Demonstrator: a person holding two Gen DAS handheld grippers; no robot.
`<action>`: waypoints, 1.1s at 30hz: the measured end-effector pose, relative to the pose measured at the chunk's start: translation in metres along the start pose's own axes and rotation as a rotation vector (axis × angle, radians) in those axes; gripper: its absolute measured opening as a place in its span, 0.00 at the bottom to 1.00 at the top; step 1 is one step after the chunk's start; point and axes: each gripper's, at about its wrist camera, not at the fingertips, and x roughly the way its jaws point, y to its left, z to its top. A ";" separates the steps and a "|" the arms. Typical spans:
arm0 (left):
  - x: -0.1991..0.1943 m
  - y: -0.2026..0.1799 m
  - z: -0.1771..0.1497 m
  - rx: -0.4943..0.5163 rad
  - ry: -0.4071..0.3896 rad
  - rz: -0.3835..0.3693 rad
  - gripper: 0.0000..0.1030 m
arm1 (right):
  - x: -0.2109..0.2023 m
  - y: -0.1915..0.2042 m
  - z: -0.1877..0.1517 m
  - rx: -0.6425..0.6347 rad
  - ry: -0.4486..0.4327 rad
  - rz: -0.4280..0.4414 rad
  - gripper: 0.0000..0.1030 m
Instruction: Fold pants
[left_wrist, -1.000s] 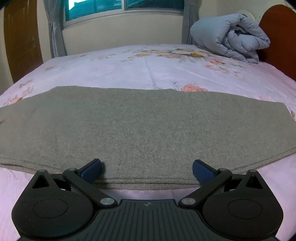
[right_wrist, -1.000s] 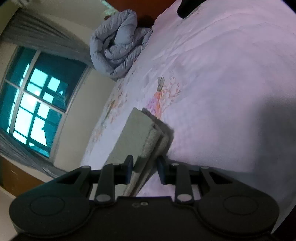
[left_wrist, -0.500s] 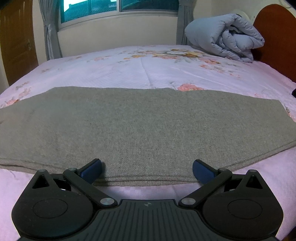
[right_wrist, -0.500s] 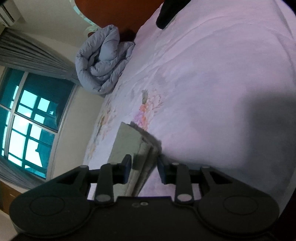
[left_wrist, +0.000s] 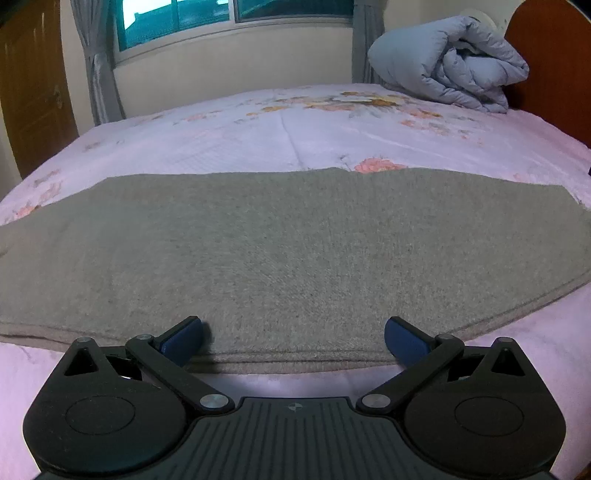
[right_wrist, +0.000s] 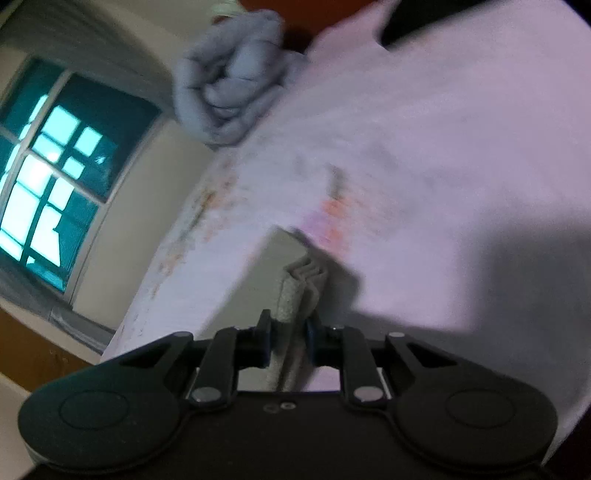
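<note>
- Left wrist view: the pants (left_wrist: 295, 254) lie flat across the near part of the bed (left_wrist: 295, 129), already doubled into one long grey band, with the stacked hems running just ahead of the left claw (left_wrist: 293, 338).
- That claw is released, its blue pads spread wide over the near edge and nothing between them. I judge that if it stays idle while the other end is carried over, the middle of the band could drag and wrinkle.
- There is plenty of bare sheet beyond the pants up to the rolled duvet (left_wrist: 450, 66) by the headboard (left_wrist: 554, 55), so the fold has room. The near side is tighter: the hem sits near the bed's front edge, and a pull this way could slide cloth off.
- Right wrist view: the right claw (right_wrist: 289, 338) has just been closing and is now clenched on the layered end of the pants (right_wrist: 291, 295), several layers bunched between the pads.
- The picture is smeared, so I cannot tell whether every layer is caught. A lower layer left out would, I think, trail behind and spoil the fold.
- The grip looks near the very edge of the cloth; a quick swing might let it slip.
- Past this end the sheet is open; a dark object (right_wrist: 417, 18) lies well apart near the headboard.
</note>
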 end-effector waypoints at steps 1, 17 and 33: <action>0.001 0.003 0.001 -0.008 0.002 -0.015 1.00 | -0.003 0.013 0.001 -0.025 -0.009 0.014 0.08; -0.097 0.343 -0.034 -0.357 -0.196 0.192 1.00 | 0.022 0.304 -0.210 -0.680 0.129 0.293 0.14; -0.046 0.281 -0.021 -0.404 -0.148 -0.219 0.83 | -0.009 0.233 -0.177 -0.495 0.124 0.186 0.47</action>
